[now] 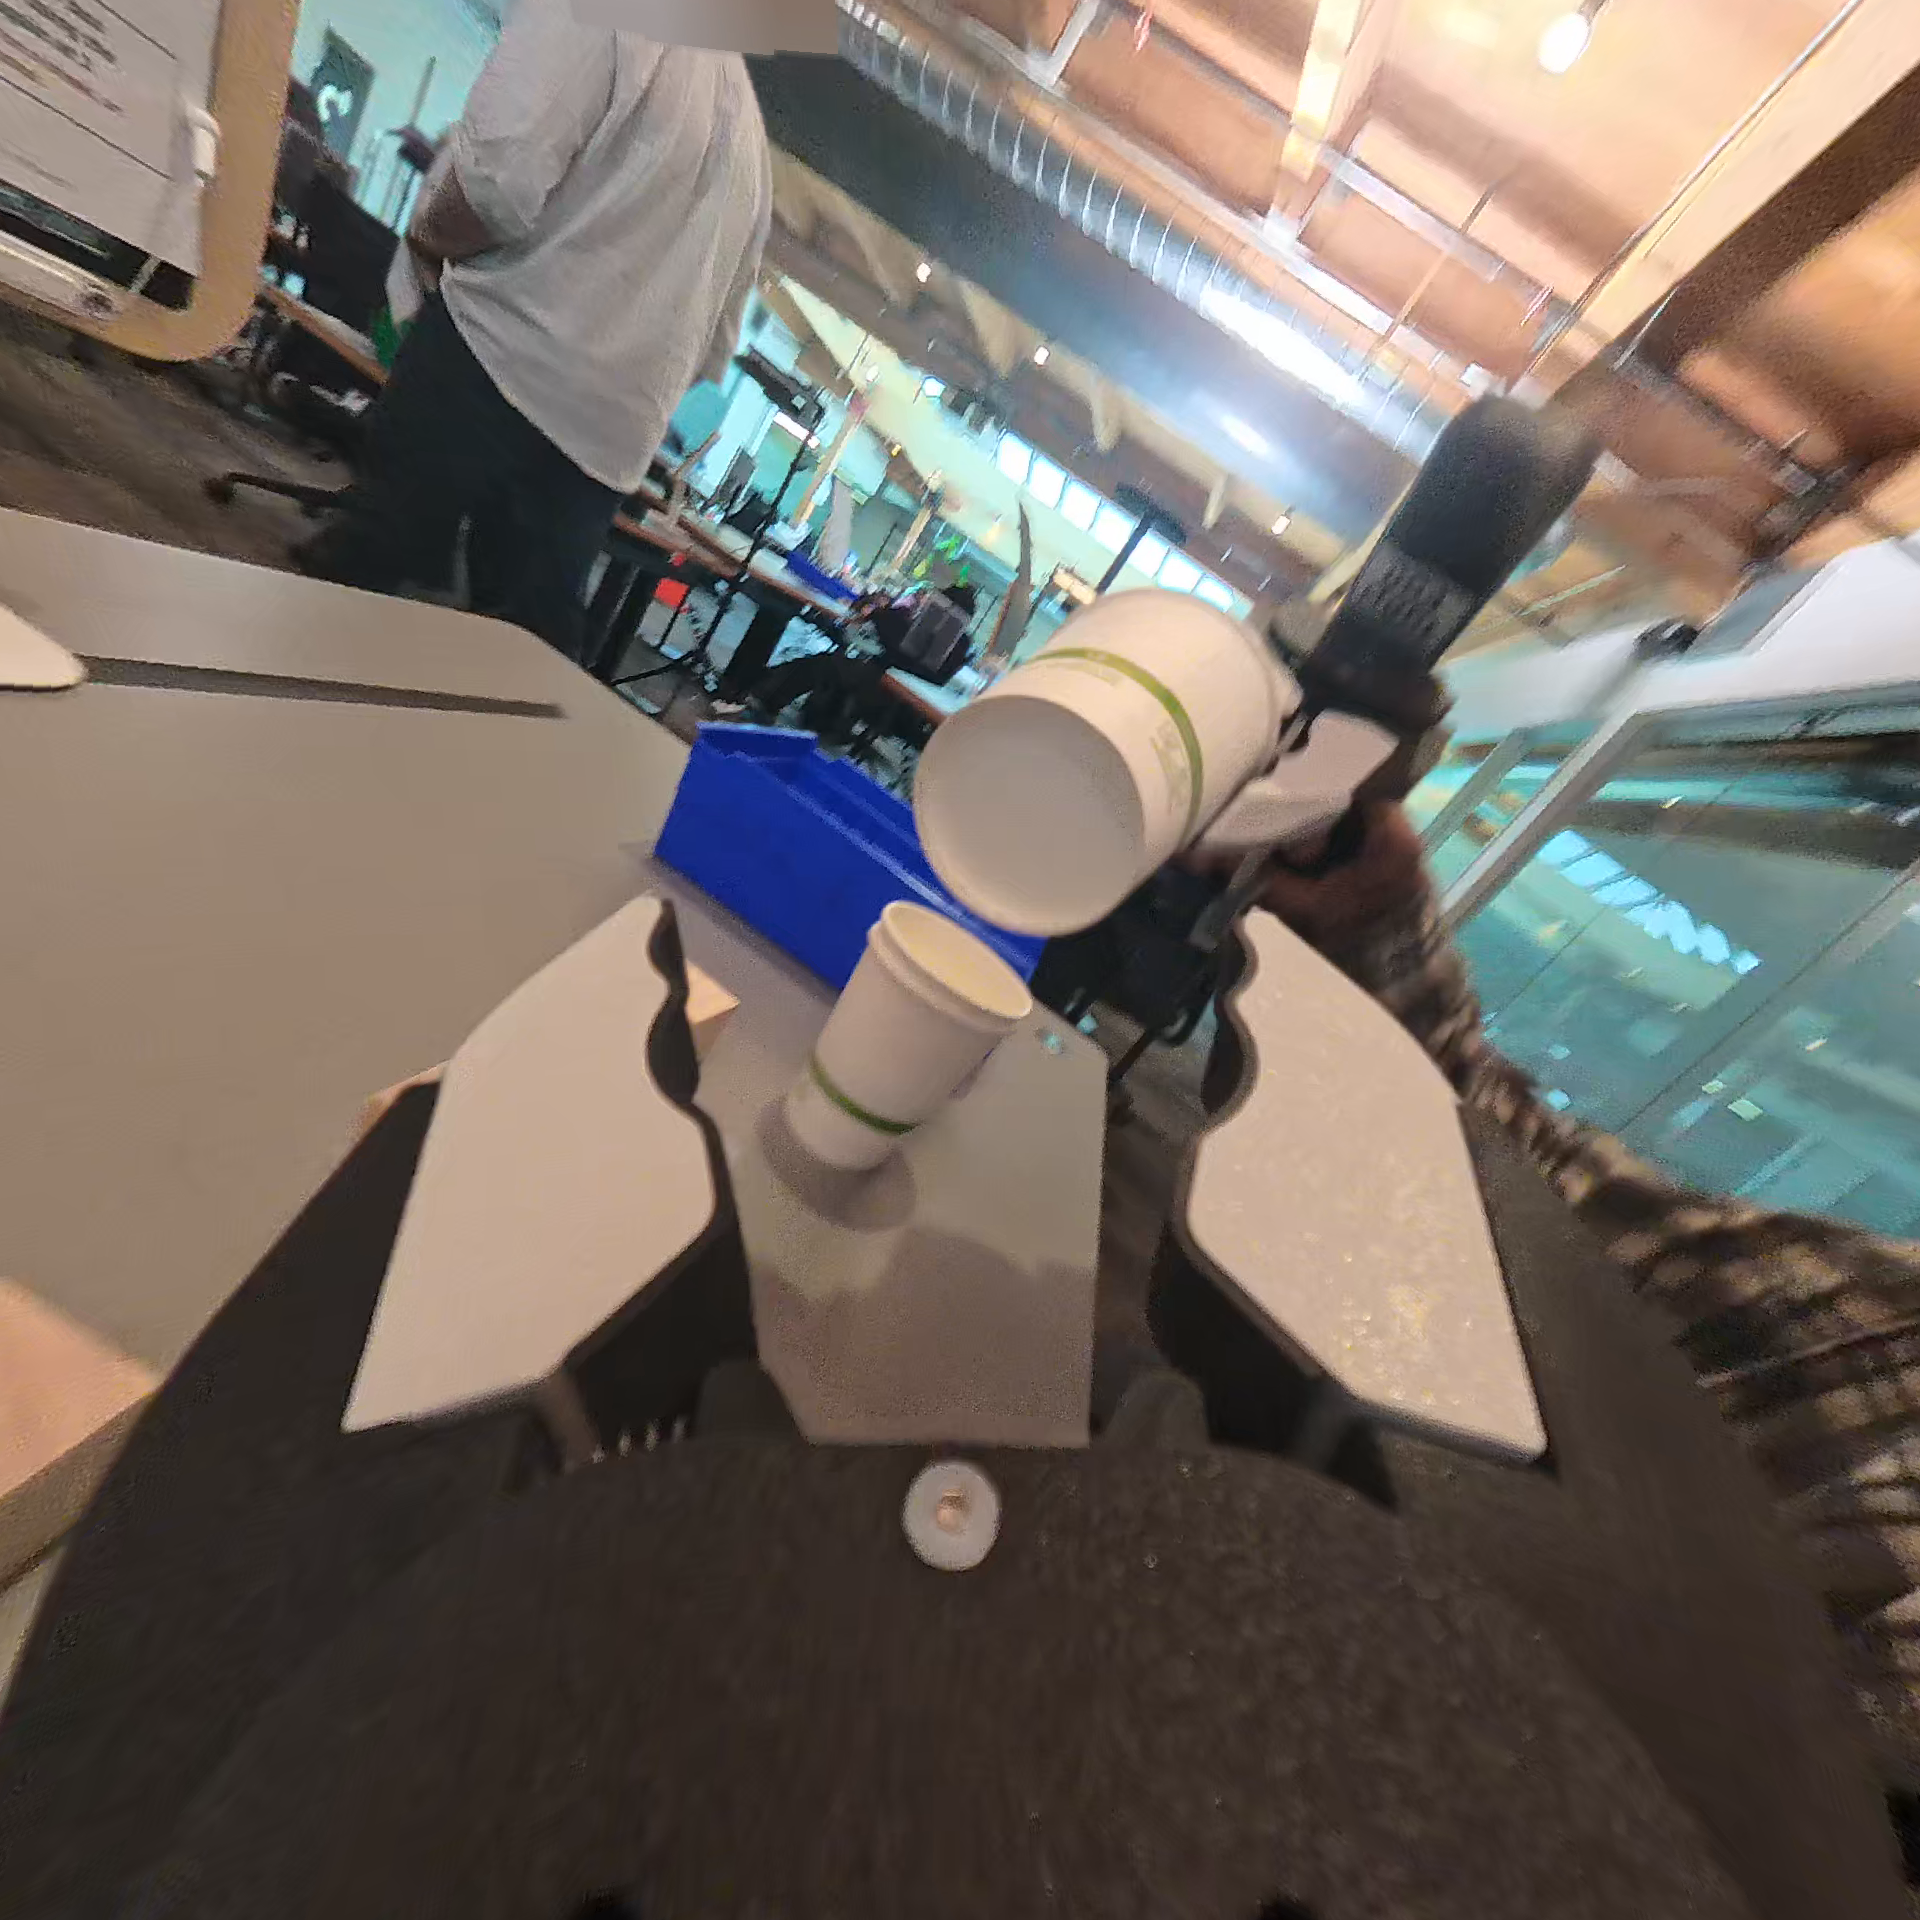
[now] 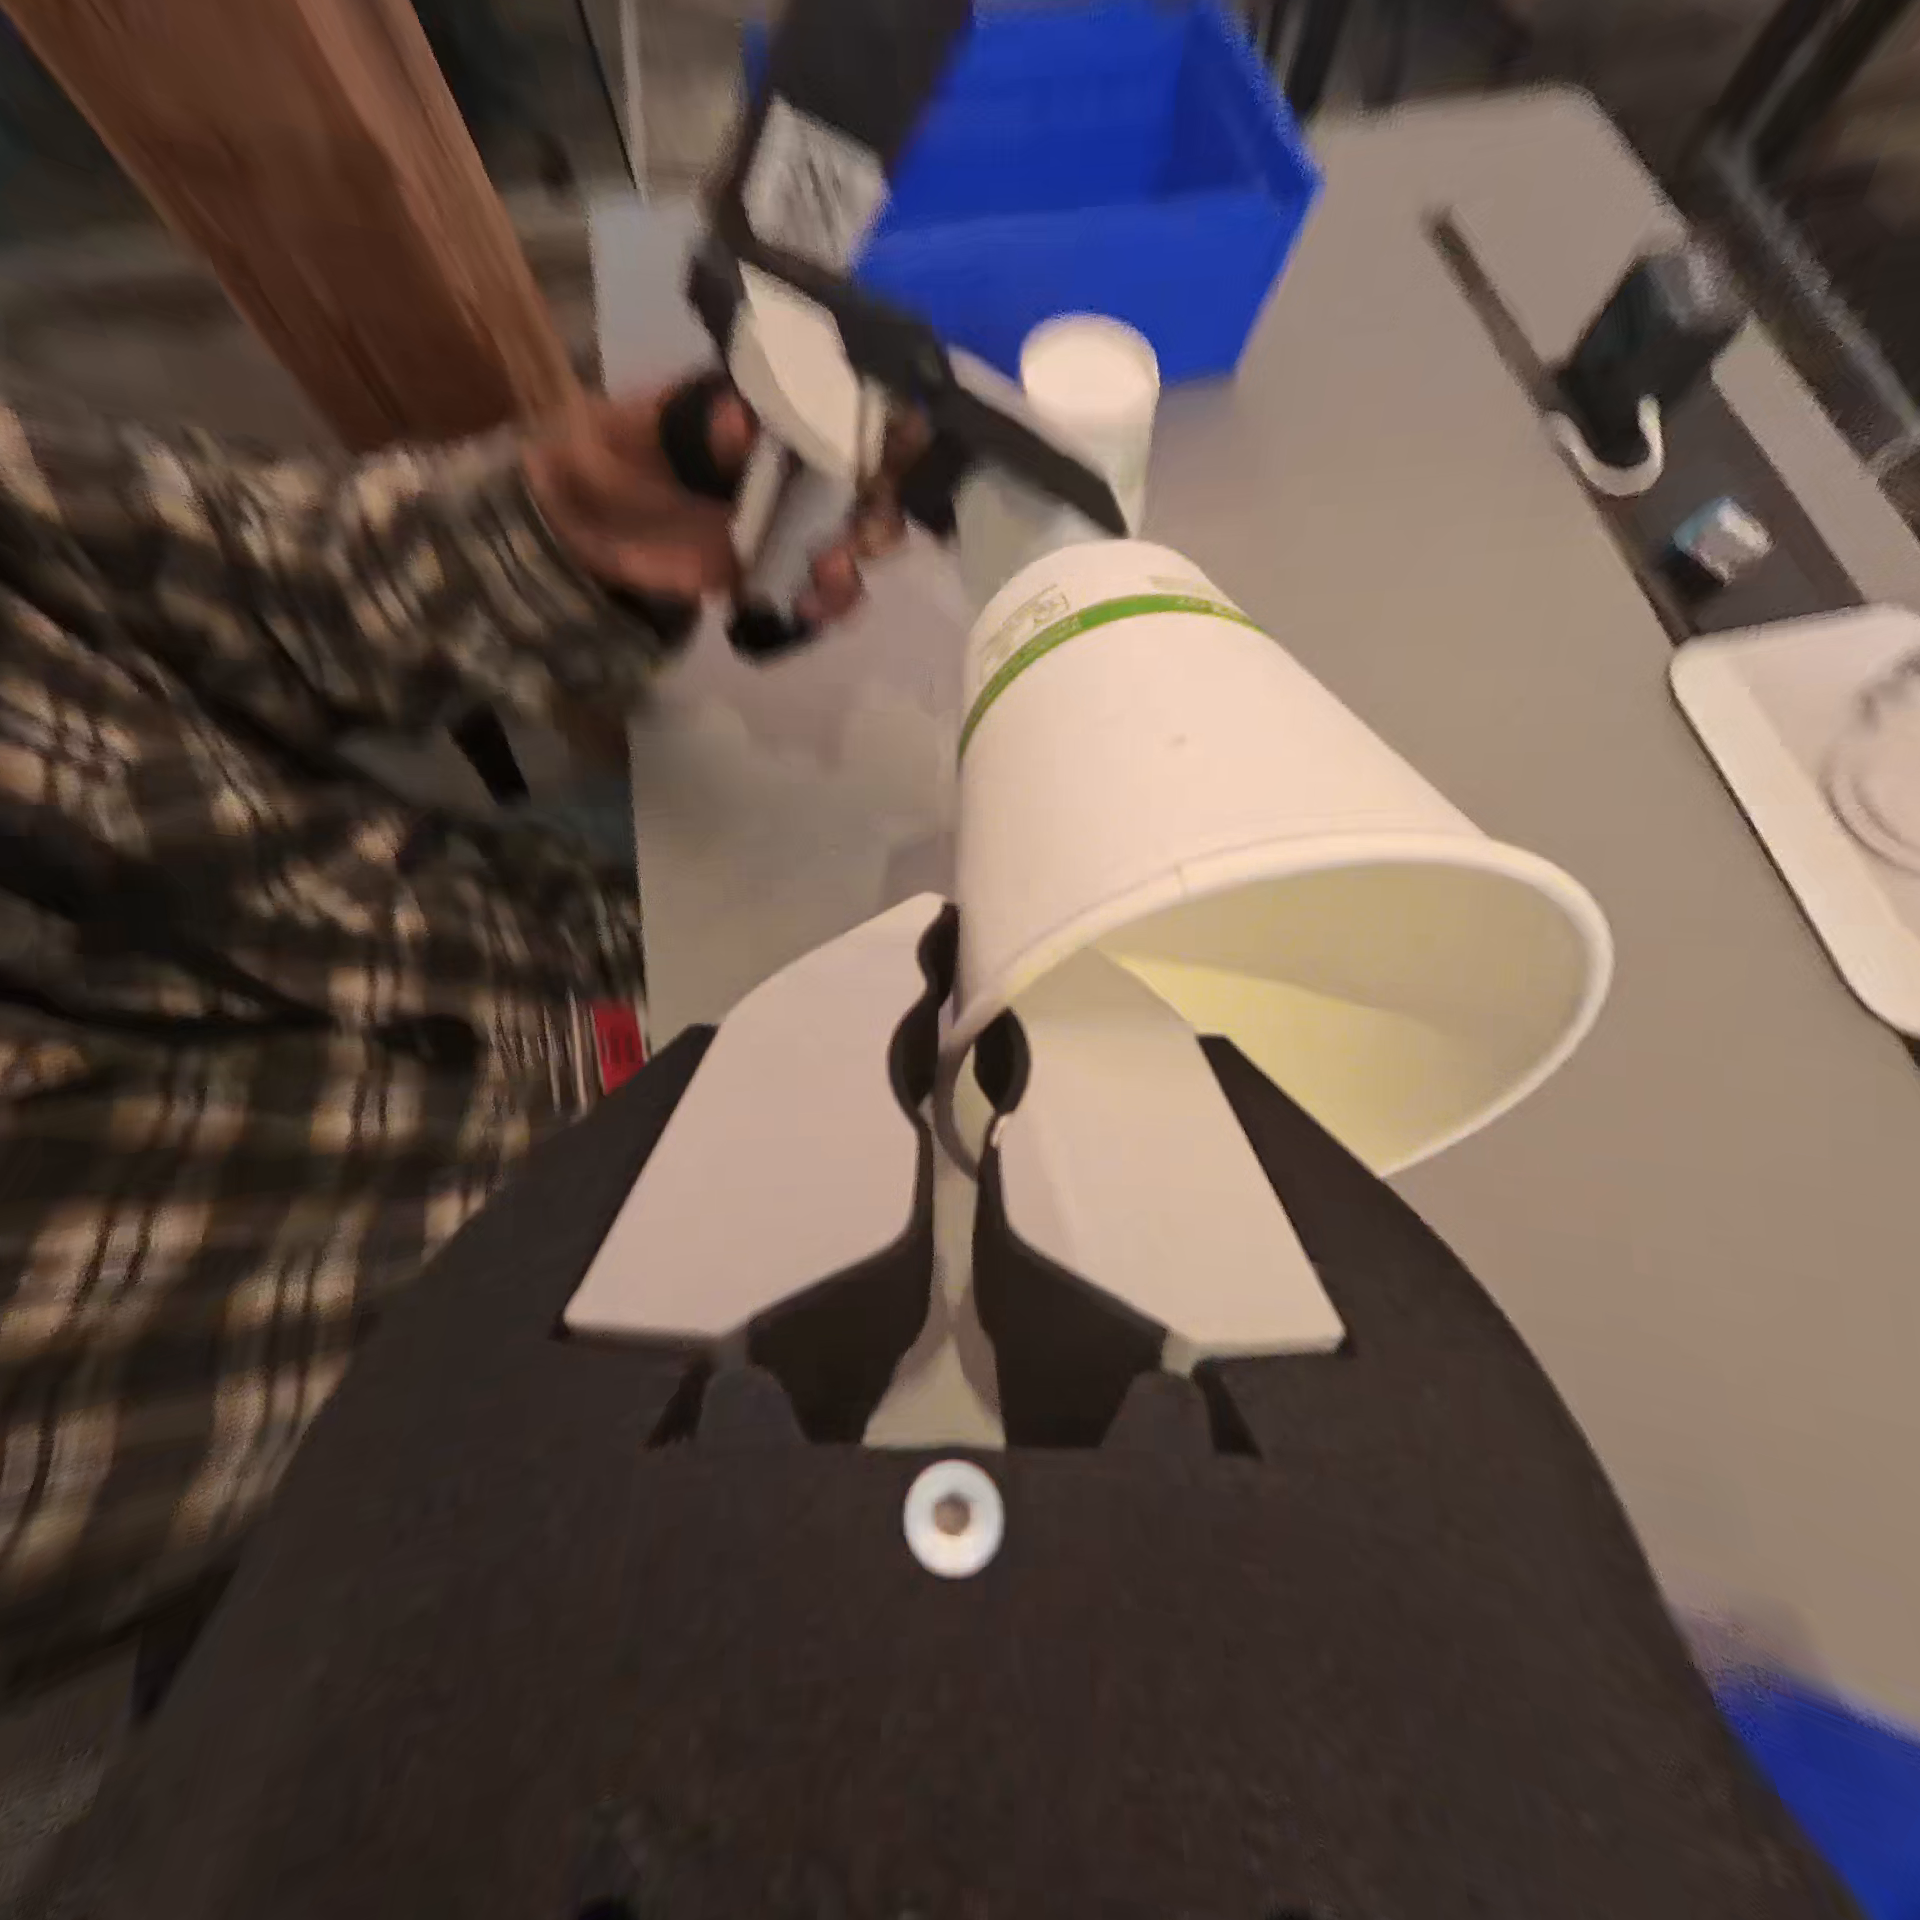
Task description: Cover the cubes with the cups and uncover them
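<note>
My left gripper (image 1: 951, 925) is open, its jaws wide apart. A white paper cup with a green band (image 1: 904, 1039) stands mouth up on the grey table (image 1: 260, 935) just beyond the fingertips, between them. My right gripper (image 2: 956, 997) is shut on the rim of a second white cup (image 2: 1195, 831), one finger inside its mouth. It holds that cup tilted in the air. In the left wrist view this held cup (image 1: 1081, 758) hangs above the standing cup, base toward the camera. The standing cup also shows in the right wrist view (image 2: 1091, 405). No cube shows clearly.
A blue bin (image 1: 790, 842) sits behind the standing cup and shows in the right wrist view too (image 2: 1081, 177). A white tray (image 2: 1818, 779) lies at the right. A small shiny block (image 2: 1720, 540) and a black device (image 2: 1642, 332) sit on a dark strip. A person (image 1: 582, 260) stands beyond the table.
</note>
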### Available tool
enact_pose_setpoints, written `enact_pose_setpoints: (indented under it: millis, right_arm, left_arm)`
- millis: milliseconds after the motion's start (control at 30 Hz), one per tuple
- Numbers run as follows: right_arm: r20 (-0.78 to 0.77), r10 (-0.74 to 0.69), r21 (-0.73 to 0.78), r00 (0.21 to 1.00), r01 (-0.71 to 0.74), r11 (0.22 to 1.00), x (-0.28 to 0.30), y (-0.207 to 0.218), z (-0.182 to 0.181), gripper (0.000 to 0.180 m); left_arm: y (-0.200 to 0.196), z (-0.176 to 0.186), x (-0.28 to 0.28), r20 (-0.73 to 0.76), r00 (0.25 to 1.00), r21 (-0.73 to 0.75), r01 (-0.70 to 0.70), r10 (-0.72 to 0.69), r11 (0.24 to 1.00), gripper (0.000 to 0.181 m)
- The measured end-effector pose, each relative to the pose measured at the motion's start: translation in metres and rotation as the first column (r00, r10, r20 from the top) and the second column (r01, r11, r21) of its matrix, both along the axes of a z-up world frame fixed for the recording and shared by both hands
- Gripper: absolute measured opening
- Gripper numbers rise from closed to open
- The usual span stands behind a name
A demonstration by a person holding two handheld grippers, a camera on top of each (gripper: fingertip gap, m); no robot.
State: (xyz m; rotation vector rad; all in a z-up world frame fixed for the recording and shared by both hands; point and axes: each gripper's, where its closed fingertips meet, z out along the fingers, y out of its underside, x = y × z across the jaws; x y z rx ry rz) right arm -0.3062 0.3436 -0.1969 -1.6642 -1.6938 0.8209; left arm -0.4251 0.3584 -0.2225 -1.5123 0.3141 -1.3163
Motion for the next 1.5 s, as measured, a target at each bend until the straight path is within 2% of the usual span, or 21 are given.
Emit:
enact_pose_setpoints:
  millis: [67,100,167,267,367,500,633,800,933,1067,1200,1267,1367,1500]
  right_arm:
    - [0.251,-0.025,0.043,0.968,0.015,0.999,0.033,0.011,0.0,0.0]
    - [0.385,-0.039,0.053,0.922,0.02,0.998,0.051,0.016,-0.003,0.0]
    - [0.602,-0.065,0.067,0.796,0.032,0.997,0.084,0.025,-0.008,0.001]
    - [0.781,-0.06,0.045,0.622,0.04,0.998,0.112,0.031,-0.022,0.001]
    - [0.86,-0.05,0.04,0.508,0.031,0.999,0.12,0.035,-0.04,0.001]
    - [0.918,-0.021,0.019,0.397,0.009,1.0,0.128,0.038,-0.066,0.001]
    - [0.943,0.024,-0.025,0.332,0.0,1.0,0.133,0.036,-0.09,0.011]
    - [0.95,0.045,-0.047,0.308,0.0,0.999,0.136,0.038,-0.111,0.027]
    - [0.913,0.018,-0.018,0.409,-0.006,1.0,0.129,0.039,-0.099,0.052]
    - [0.798,-0.059,0.035,0.6,0.052,0.998,0.115,0.035,-0.068,0.072]
    - [0.468,-0.119,0.011,0.875,0.129,0.992,0.083,0.01,-0.034,0.077]
    - [0.247,-0.118,-0.037,0.962,0.131,0.991,0.069,-0.011,-0.021,0.073]
    - [-0.007,-0.095,-0.093,0.995,0.094,0.991,0.058,-0.041,-0.018,0.066]
    - [-0.133,-0.077,-0.15,0.988,0.056,0.987,0.054,-0.069,-0.044,0.063]
  left_arm:
    - [-0.007,-0.003,-0.01,-0.11,0.994,0.002,-0.018,0.018,1.0,0.096]
    - [-0.009,-0.004,-0.016,-0.168,0.985,0.01,-0.036,0.037,0.999,0.096]
    - [-0.014,-0.004,-0.028,-0.282,0.956,0.036,-0.07,0.078,0.997,0.096]
    - [-0.019,-0.003,-0.04,-0.422,0.898,0.083,-0.097,0.123,0.992,0.093]
    - [-0.023,0.003,-0.044,-0.464,0.873,0.119,-0.106,0.15,0.987,0.092]
    - [-0.025,0.0,-0.047,-0.483,0.863,0.123,-0.103,0.15,0.987,0.092]
    - [-0.025,-0.012,-0.049,-0.51,0.849,0.101,-0.095,0.134,0.99,0.092]
    - [-0.022,-0.021,-0.06,-0.572,0.803,0.108,-0.129,0.168,0.986,0.093]
    - [-0.014,-0.029,-0.085,-0.702,0.692,0.083,-0.157,0.17,0.984,0.104]
    - [-0.004,-0.042,-0.123,-0.876,0.473,0.019,-0.154,0.09,0.988,0.117]
    - [0.005,-0.051,-0.155,-0.961,0.273,-0.086,-0.132,-0.047,0.988,0.124]
    - [0.009,-0.059,-0.165,-0.969,0.202,-0.167,-0.123,-0.14,0.978,0.125]
    - [0.015,-0.077,-0.181,-0.963,0.071,-0.269,-0.125,-0.262,0.955,0.127]
    - [0.025,-0.103,-0.196,-0.92,-0.032,-0.381,-0.171,-0.391,0.909,0.129]
